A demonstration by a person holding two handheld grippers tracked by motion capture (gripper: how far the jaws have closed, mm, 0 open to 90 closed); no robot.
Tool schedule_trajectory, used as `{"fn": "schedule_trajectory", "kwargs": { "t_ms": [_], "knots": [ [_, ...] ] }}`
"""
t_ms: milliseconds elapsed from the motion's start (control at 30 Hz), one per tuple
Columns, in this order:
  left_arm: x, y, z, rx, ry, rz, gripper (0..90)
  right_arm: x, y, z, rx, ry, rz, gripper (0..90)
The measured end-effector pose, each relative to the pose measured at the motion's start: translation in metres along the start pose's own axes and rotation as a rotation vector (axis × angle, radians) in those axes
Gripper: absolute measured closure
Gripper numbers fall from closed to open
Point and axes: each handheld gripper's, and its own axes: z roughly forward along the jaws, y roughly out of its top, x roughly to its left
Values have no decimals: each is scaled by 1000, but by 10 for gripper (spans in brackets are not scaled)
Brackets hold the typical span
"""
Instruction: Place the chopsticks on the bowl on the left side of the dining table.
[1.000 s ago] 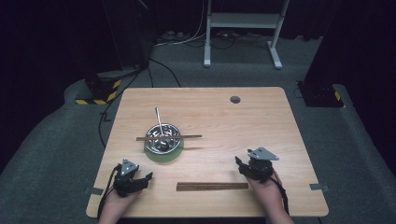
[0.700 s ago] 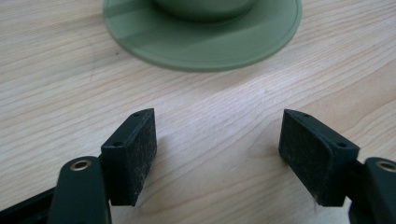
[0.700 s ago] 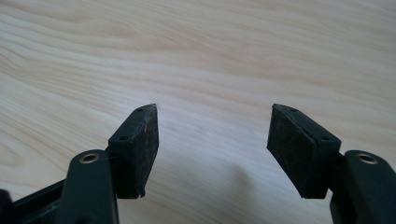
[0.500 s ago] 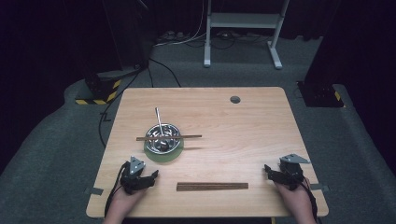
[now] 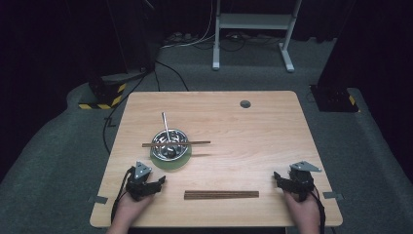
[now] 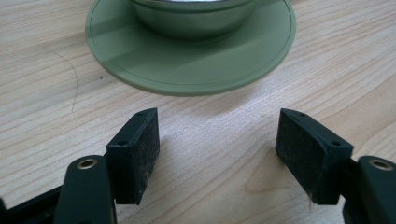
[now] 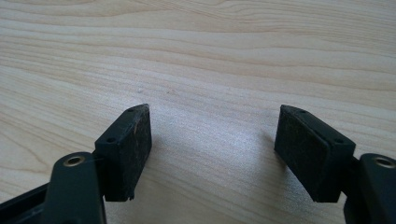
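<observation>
dark room, wood table [image 5: 253, 126] under a fixed camera, cables and a stand behind it.

left gripper [image 5: 155, 184] rests at the near left edge, jaws apart with nothing between them; in the left gripper view its pads [image 6: 135, 154] sit on bare wood, aimed at the green plate [image 6: 187, 65] just ahead. right gripper [image 5: 281, 181] is at the near right, jaws also apart and empty; its pads [image 7: 128, 149] frame only bare wood grain.

change: 1 s ago the right gripper sat nearer the middle, just above the right end of the near chopsticks [image 5: 221, 195]. it has since pulled out to the right and toward the near edge. left one drifted slightly toward the near edge. both look parked, so judged as a release or retreat: the near chopsticks lie flat between the 2 grippers, apart from both, not held.

around: metal bowl [image 5: 169, 146] on the plate [image 5: 181, 162], 1 more dark stick [image 5: 176, 144] laid across the bowl rim, a thin metal handle [image 5: 165, 124] leaning out of the bowl toward the far side, utensil type unclear. small round grommet [image 5: 245, 104] near the far edge.

nothing blocks either gripper from the near chopsticks; the plate rim is close to the left gripper, so a forward reach could bump it.
</observation>
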Motion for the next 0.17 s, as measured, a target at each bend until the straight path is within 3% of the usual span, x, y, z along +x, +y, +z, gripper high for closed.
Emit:
{"fn": "schedule_trajectory", "kwargs": {
  "t_ms": [167],
  "knots": [
    [0, 0, 0, -1, -3, 7, 304, -1, 0, 1, -10, -13, 2, 274]
  ]
}}
